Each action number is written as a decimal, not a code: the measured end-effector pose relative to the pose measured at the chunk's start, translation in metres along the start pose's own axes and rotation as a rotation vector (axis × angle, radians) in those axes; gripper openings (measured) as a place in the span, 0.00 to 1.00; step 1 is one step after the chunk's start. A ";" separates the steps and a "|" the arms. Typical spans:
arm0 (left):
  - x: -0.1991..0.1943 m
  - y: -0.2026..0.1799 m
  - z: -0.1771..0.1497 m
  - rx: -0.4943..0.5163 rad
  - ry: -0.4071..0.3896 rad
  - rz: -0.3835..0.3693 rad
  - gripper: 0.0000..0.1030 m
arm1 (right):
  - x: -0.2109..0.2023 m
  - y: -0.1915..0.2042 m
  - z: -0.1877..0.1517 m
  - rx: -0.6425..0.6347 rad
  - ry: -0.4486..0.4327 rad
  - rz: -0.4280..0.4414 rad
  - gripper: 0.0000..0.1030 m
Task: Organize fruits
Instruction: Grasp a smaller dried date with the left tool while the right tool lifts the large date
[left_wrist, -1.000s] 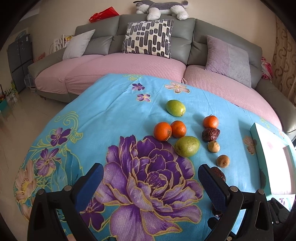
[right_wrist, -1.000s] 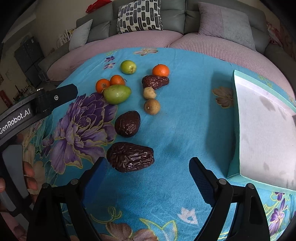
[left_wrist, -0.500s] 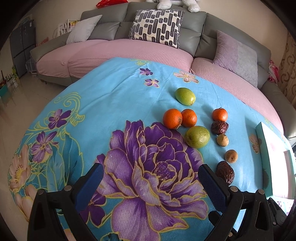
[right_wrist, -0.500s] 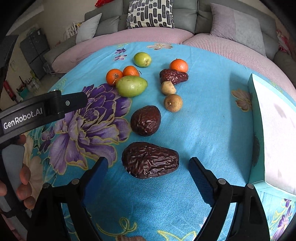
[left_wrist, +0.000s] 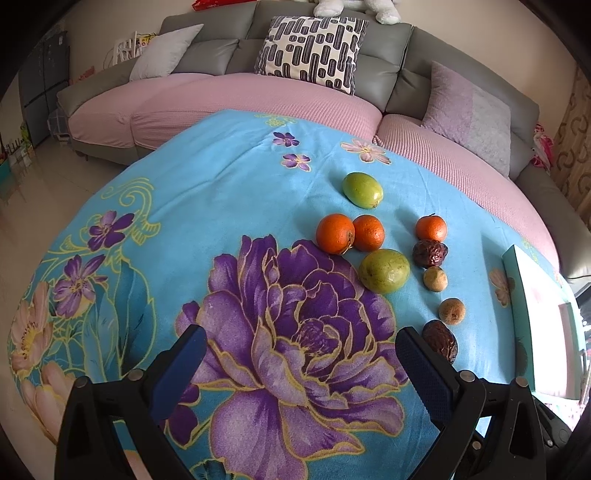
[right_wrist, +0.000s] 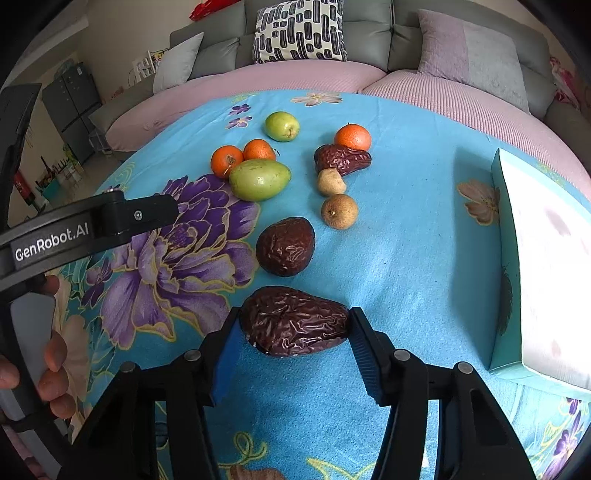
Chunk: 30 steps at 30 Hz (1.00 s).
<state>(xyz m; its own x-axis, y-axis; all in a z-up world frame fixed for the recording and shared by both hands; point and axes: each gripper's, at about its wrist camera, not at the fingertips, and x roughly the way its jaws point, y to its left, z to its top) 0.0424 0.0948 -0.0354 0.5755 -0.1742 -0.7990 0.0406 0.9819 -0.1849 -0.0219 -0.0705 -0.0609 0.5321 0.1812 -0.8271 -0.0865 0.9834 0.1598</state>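
Note:
Fruits lie on a blue floral cloth (right_wrist: 406, 258). My right gripper (right_wrist: 293, 325) is shut on a large wrinkled dark date (right_wrist: 295, 320), both pads against its ends, low on the cloth. Beyond it lie a second dark date (right_wrist: 286, 246), a brown longan (right_wrist: 339, 211), a smaller one (right_wrist: 330, 181), a third date (right_wrist: 343, 158), three oranges (right_wrist: 226, 160) and two green fruits (right_wrist: 259, 179). My left gripper (left_wrist: 295, 354) is open and empty above the purple flower print, left of the fruits (left_wrist: 384, 270).
A teal box (right_wrist: 543, 258) with a white top stands at the right edge of the cloth; it also shows in the left wrist view (left_wrist: 539, 317). A pink and grey sofa (left_wrist: 258, 96) with cushions curves behind. The left gripper's body (right_wrist: 74, 232) crosses the right wrist view.
My right gripper moved forward and closed its fingers onto the nearest large date. My left gripper drifted slightly forward and stayed open.

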 end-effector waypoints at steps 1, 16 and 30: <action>0.000 -0.002 0.000 0.004 0.001 0.004 1.00 | -0.001 -0.001 0.000 0.003 -0.004 0.006 0.56; 0.013 -0.067 -0.005 0.103 0.077 -0.164 0.79 | -0.052 -0.063 0.004 0.168 -0.146 -0.088 0.56; 0.040 -0.091 -0.011 0.115 0.161 -0.191 0.43 | -0.075 -0.111 -0.004 0.294 -0.191 -0.161 0.56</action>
<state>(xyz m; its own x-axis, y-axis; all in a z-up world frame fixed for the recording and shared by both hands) 0.0528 -0.0020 -0.0563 0.4117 -0.3571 -0.8384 0.2335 0.9306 -0.2817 -0.0556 -0.1937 -0.0185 0.6686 -0.0081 -0.7436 0.2416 0.9480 0.2070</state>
